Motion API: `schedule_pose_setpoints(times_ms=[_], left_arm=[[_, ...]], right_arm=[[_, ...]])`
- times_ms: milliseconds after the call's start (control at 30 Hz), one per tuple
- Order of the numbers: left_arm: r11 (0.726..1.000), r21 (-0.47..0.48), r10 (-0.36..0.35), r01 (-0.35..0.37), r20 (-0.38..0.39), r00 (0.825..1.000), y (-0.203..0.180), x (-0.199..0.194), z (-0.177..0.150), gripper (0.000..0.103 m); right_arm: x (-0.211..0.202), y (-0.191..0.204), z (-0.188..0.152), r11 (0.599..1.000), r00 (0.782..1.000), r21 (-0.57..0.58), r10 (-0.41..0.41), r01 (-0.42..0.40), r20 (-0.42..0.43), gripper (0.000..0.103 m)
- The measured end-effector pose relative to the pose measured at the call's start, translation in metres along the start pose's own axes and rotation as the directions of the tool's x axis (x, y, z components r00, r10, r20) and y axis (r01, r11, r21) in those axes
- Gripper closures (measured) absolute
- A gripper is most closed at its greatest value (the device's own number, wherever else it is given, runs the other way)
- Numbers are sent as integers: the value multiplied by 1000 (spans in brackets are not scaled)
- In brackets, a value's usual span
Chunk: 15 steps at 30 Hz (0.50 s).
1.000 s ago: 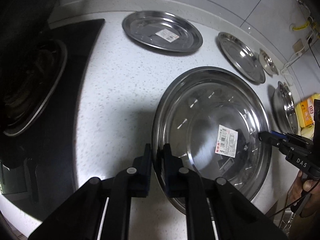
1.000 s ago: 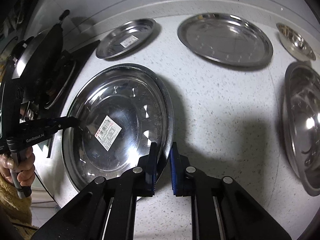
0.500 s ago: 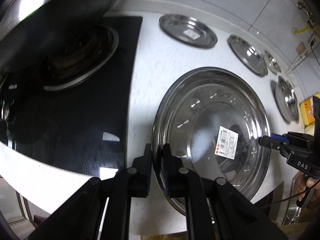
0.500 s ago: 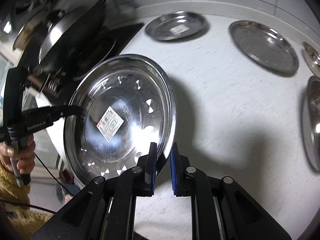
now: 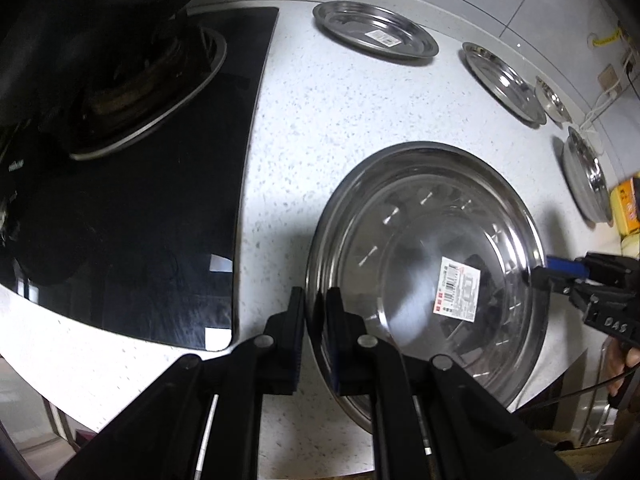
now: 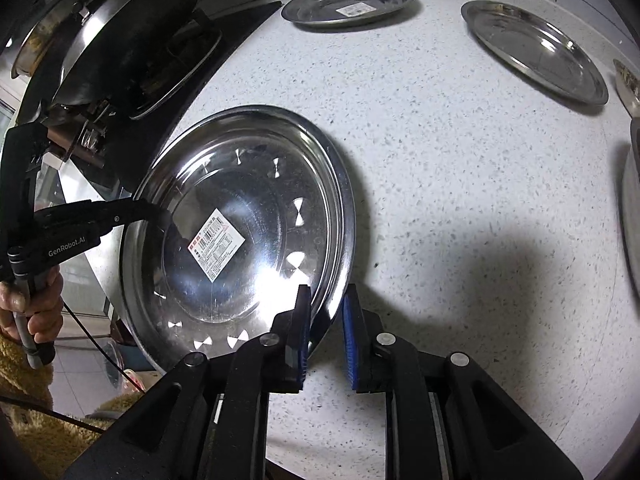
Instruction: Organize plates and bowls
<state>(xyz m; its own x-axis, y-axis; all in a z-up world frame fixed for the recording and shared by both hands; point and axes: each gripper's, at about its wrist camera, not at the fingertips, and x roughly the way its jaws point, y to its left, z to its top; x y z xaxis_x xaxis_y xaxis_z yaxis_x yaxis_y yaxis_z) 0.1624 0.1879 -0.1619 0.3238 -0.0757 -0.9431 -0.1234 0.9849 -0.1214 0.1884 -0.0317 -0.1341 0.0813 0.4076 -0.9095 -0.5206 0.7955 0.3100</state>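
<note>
Both claws are gripping the same large round stainless-steel plate with a white barcode sticker (image 5: 424, 272), one at each side of it. The left claw (image 5: 316, 312) is pinching the plate's near-left rim, its black fingers closed tight on the thin metal edge, so the plate is spreading out ahead and to the right of it. The right claw (image 6: 325, 320) is straddling the opposite rim with its blue-padded fingers (image 6: 349, 332); the left pad is lying against the inside of the rim, while a slim gap is showing beside the right pad, so I cannot tell whether it is clamping firmly. From the right wrist view the plate is reaching away to the left of that claw, tilting, with its far-left part hanging past the front edge of the white speckled stone countertop (image 6: 460, 152). A bare hand (image 6: 28, 308) is holding the left claw's handle there. Left of the left claw a black glass hob with a round burner ring (image 5: 132, 184) is lying flush in the counter, and a dark wok (image 6: 132, 36) is sitting over it. Well ahead of both claws, near the wall, a smaller steel plate with a sticker (image 5: 374, 36) is resting flat, and to its right a second steel plate without a label (image 6: 536, 50). Farther right, a small steel bowl (image 5: 554, 100) and another steel dish (image 5: 586, 180) are sitting, apart from each other.
</note>
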Motion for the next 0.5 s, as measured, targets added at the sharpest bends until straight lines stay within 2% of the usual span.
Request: schedule_pose_setpoints(times_ms=[33, 100, 133, 267, 400, 500], left_arm=[[1000, 7, 8, -8, 8, 1000, 0, -1, 1, 92], [999, 25, 27, -28, 29, 999, -2, -7, 6, 92], [999, 30, 38, -39, 43, 998, -2, -11, 9, 92], [994, 73, 69, -77, 113, 991, -9, -27, 27, 92], [993, 117, -31, 13, 148, 989, -18, -35, 58, 85], [992, 129, -35, 16, 151, 988, -26, -33, 81, 83]], right_arm=[[-2, -1, 1, 1000, 1000, 0, -3, 3, 8, 82], [-10, -5, 2, 1000, 999, -1, -16, 16, 32, 65], [-15, -6, 4, 999, 998, -8, -31, 31, 50, 62], [-35, -13, 14, 997, 991, -26, -63, 66, 116, 61], [-53, -26, 31, 996, 983, -40, -67, 75, 168, 60], [-59, -32, 48, 996, 978, -45, -65, 75, 199, 59]])
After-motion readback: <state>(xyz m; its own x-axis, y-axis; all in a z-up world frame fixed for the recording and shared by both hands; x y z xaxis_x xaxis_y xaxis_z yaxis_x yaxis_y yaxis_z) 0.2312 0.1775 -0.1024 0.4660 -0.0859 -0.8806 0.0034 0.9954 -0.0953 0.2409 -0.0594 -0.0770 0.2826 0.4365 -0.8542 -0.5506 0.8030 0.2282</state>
